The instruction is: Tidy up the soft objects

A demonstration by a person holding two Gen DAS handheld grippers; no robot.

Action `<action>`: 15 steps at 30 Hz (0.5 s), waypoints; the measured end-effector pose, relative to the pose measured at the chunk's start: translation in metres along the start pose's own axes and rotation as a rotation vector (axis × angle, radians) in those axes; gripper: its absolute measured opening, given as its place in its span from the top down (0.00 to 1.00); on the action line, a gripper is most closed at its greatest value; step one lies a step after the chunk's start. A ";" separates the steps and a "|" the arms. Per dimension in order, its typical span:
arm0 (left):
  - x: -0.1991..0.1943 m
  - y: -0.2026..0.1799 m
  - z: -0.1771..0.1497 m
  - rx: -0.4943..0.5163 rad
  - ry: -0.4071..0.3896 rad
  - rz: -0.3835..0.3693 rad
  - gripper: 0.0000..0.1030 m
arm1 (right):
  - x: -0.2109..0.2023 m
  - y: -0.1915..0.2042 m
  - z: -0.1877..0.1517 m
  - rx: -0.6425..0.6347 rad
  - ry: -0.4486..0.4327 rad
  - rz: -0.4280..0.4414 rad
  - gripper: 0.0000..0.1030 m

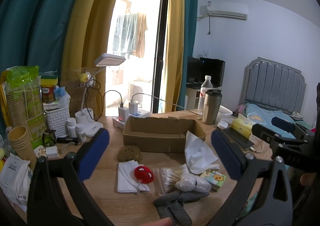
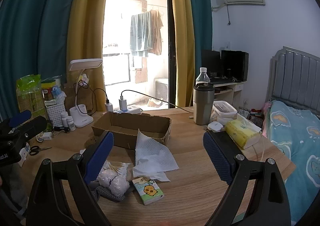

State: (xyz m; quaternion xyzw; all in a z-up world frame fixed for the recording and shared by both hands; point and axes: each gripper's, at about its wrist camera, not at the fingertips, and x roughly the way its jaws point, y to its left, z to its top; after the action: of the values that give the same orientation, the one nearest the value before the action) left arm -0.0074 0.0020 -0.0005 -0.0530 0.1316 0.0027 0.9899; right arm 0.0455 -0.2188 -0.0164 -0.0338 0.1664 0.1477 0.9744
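An open cardboard box (image 1: 163,136) (image 2: 132,129) lies on the wooden table. In front of it lie a brown sponge (image 1: 129,153), a folded white cloth (image 1: 130,178), a red plush keychain (image 1: 144,174), a bag of cotton swabs (image 1: 170,176) (image 2: 116,166), a white bubble-wrap roll (image 1: 193,182) (image 2: 114,182), grey socks (image 1: 176,204), a crumpled white tissue (image 1: 197,154) (image 2: 154,156) and a small tissue pack with a duck print (image 1: 216,179) (image 2: 149,189). My left gripper (image 1: 160,154) hangs open above these things, holding nothing. My right gripper (image 2: 158,154) is open too, over the tissue.
At the left stand paper cups (image 1: 20,142), a white basket (image 1: 57,119), pill bottles (image 1: 76,128), a desk lamp (image 1: 109,61) and chargers (image 1: 123,113). A steel tumbler (image 2: 203,104), water bottle (image 2: 202,75), yellow tissue pack (image 2: 243,135) and scissors (image 2: 37,150) are nearby. A bed (image 2: 296,132) is right.
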 end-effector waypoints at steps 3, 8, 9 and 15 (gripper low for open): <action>-0.001 -0.001 -0.002 0.004 0.003 -0.006 0.00 | 0.000 0.000 0.000 0.002 0.001 0.000 0.10; -0.002 -0.003 -0.004 0.007 0.003 -0.012 0.00 | -0.001 0.000 0.000 0.001 0.000 0.000 0.10; -0.002 -0.003 -0.004 0.007 0.002 -0.012 0.00 | 0.000 0.000 0.000 0.001 0.000 -0.001 0.10; -0.002 -0.004 -0.004 0.006 0.004 -0.012 0.00 | 0.000 0.000 0.000 0.002 0.000 0.002 0.10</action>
State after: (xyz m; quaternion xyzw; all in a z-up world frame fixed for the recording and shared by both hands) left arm -0.0103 -0.0021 -0.0034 -0.0508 0.1333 -0.0035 0.9898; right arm 0.0450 -0.2188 -0.0166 -0.0326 0.1665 0.1485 0.9742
